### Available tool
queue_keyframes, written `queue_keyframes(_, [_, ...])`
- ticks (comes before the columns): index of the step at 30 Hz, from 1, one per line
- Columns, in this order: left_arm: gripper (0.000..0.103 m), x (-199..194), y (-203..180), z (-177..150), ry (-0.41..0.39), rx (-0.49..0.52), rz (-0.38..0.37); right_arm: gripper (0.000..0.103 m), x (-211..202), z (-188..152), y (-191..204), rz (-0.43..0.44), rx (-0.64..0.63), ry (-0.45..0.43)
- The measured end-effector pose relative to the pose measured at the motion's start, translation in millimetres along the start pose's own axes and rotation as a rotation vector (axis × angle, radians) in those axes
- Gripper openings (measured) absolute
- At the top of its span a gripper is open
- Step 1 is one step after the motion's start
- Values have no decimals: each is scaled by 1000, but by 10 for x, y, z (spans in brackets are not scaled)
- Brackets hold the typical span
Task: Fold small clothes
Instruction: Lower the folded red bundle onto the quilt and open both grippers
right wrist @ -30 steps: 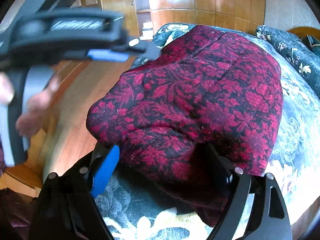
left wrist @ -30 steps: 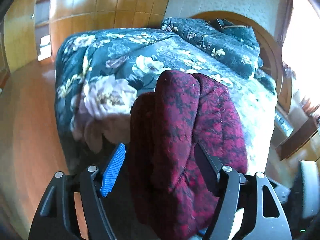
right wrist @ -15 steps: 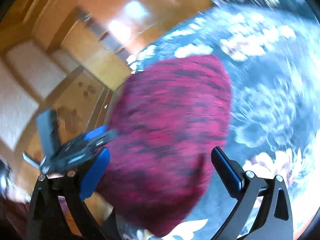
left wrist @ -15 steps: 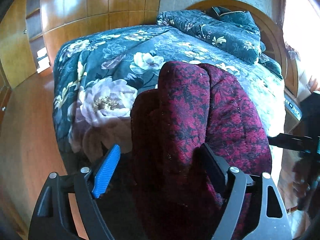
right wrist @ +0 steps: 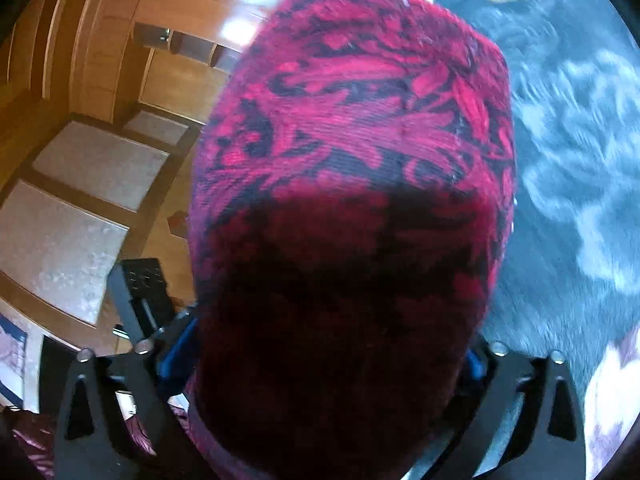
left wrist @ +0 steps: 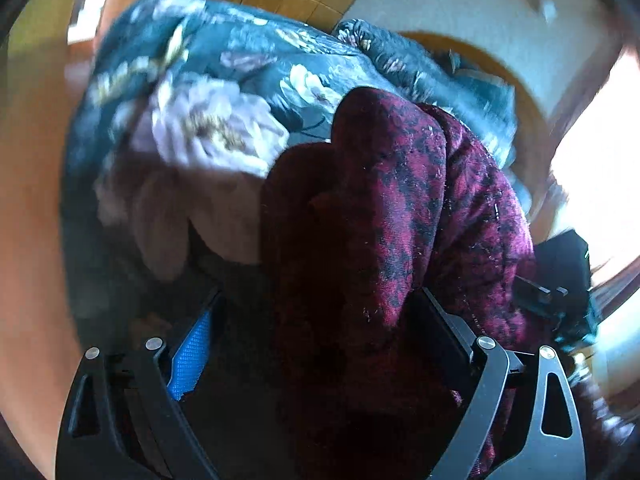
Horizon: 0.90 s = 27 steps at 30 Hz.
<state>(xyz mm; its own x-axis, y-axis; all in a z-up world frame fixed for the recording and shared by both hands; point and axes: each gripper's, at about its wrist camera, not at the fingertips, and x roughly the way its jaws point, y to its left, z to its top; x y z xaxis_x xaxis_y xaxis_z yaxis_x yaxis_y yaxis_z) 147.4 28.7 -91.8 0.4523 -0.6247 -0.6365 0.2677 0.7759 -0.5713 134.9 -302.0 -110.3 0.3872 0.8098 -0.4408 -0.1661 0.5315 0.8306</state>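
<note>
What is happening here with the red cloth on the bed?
A person works with two handheld grippers on a folded red cloth lying on a flowered bed. The left gripper has just been opening, the cloth between its wide jaws. The right gripper straddles the bundle; whether its pads press is unclear.

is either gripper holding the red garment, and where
The right gripper, jaws just closing, seems to clamp the red garment across its near folded end. The left gripper, jaws just opening, straddles it without gripping.
</note>
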Motion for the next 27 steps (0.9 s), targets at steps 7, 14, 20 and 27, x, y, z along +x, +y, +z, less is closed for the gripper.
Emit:
queue_keyframes(7, [87,60,-199,388,-84,-47,-141,71,-124,302,613,-27,-216,-5])
queue_keyframes(14, [82,550,-998,1199,-62,185,-62,69,-476,1017,571,-24,-243,-144])
queue_keyframes(20, [70,1525,-1328,704,181,358,141,69,-594,1074,-622,-154,-18,-130])
queue_keyframes(27, [72,1306,-1365,481,61,292,179,96,-778,601,-956,-305,3,-151])
